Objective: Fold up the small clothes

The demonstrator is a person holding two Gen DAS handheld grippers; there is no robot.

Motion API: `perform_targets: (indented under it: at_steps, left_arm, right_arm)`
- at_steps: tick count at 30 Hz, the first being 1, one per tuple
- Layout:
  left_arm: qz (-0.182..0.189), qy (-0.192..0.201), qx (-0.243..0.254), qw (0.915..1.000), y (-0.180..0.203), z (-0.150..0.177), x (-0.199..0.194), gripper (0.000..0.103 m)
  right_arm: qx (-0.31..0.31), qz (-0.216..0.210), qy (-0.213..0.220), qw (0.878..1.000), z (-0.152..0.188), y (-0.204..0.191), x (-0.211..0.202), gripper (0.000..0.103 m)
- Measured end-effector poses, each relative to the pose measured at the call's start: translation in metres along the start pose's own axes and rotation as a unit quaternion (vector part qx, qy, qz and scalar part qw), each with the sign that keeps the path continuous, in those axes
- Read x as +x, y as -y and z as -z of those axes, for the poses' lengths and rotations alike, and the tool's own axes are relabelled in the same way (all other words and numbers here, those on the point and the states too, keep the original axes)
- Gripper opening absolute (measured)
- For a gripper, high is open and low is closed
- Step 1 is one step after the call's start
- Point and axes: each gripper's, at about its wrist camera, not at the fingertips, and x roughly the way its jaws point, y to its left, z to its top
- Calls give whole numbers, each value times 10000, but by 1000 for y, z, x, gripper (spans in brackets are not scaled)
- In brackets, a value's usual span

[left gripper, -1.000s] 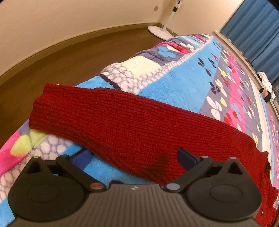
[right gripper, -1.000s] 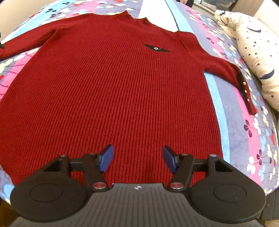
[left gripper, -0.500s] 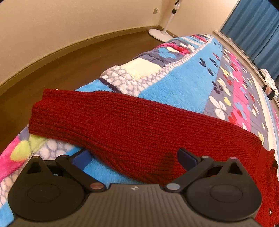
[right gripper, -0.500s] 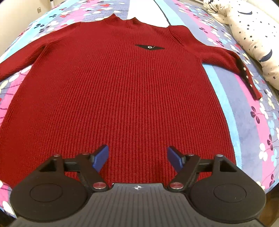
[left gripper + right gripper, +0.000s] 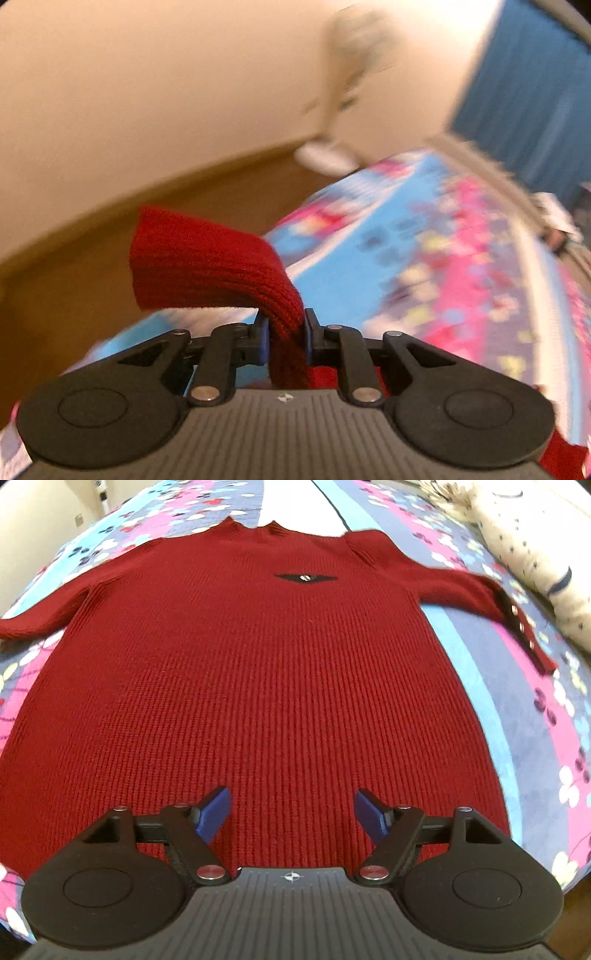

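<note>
Left wrist view. Our left gripper (image 5: pixel 285 334) has just been closing, and its blue pads (image 5: pixel 263 338) now pinch a bunched part of the red sweater's left sleeve (image 5: pixel 207 266). Half a second back the sleeve lay flat on the patterned blanket (image 5: pixel 436 266) with the jaws spread wide to either side of it. Now the knit stands up out of the jaws, the cuff end flopping over to the left, clear of the blanket. The whole background is streaked with motion blur; the wall, wood floor and blue curtain (image 5: pixel 524 92) fill more of the frame than before. We read this as the sleeve lifted off the bed.

Right wrist view. Our right gripper (image 5: pixel 291 812) hangs above the lower body of the red knit sweater (image 5: pixel 266 672), jaws apart, nothing between the pads. The sweater lies spread front-up on the blanket, collar at the far end, small dark badge (image 5: pixel 305 578) below the collar. The right sleeve (image 5: pixel 480 594), with its buttoned cuff, runs out toward the star-print pillow (image 5: pixel 532 550). The left sleeve's far end runs off the frame's left edge, so the lift itself is not seen here. The body looks much as it did a second ago.

Meaning for the task, as we judge it: folding has begun with the left sleeve, likely to be carried across the badge side of the body. The right sleeve and hem are not yet folded.
</note>
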Motion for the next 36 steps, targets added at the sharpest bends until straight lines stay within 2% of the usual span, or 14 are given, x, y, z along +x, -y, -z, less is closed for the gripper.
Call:
perform_targets:
  at_steps: [4,8,10,11,13,14,17,20,22,26,29,33,34,36]
  left_arm:
    - [956,527,840,9905,127,4,-47,18]
    - [2001,586,1910,9592,255,76,-81,19]
    - [2501,176,2557,9337,303,134,-81,40]
    - [2565,-60,2802,9250,314,160,-78,65]
    - [2409,-202,3186,9166,316,205,-73,87]
    - [2330,-209,3296,9147,306,218,-71,92]
    - [2195,-479,3323,9160,261,225,-58,92]
    - [1696,-230,3306,9281,213,209,-48,102]
    - [1196,-26,3353,9345,188,193,-32,102]
    - [686,-545,3228,9424,162,162,11,102]
    - [646,-961,3019,9463,155,152,36,102]
    - [430,-1305,2763,9512,145,152,54,102]
    - [264,-1374,2877,9475,145,155,62,102]
    - [-8,-1382,3212,9369,151,170,65,103]
  right_arm:
    - [241,-145,186,9994,1,20,-1,75]
    - [572,-105,343,9977,-2,51,-2,75]
    - [711,-32,367,9968,-4,69,2,75]
    - [754,24,357,9965,-5,77,5,75]
    - [889,57,339,9955,-8,94,9,75]
    - [973,53,357,9946,-9,101,11,75]
    - [1151,102,443,9923,-14,122,18,75]
    - [1321,-90,571,9896,-33,130,30,75]
    - [1449,-503,880,9842,-62,130,37,75]
    - [1705,-1064,1457,9687,-134,126,66,75]
    - [2071,-1232,1191,9632,-191,118,114,75]
    - [2545,-689,592,9628,-232,109,179,73]
    - [2471,-443,622,9660,-234,103,187,66]
    - [1710,201,949,9805,-237,85,184,22]
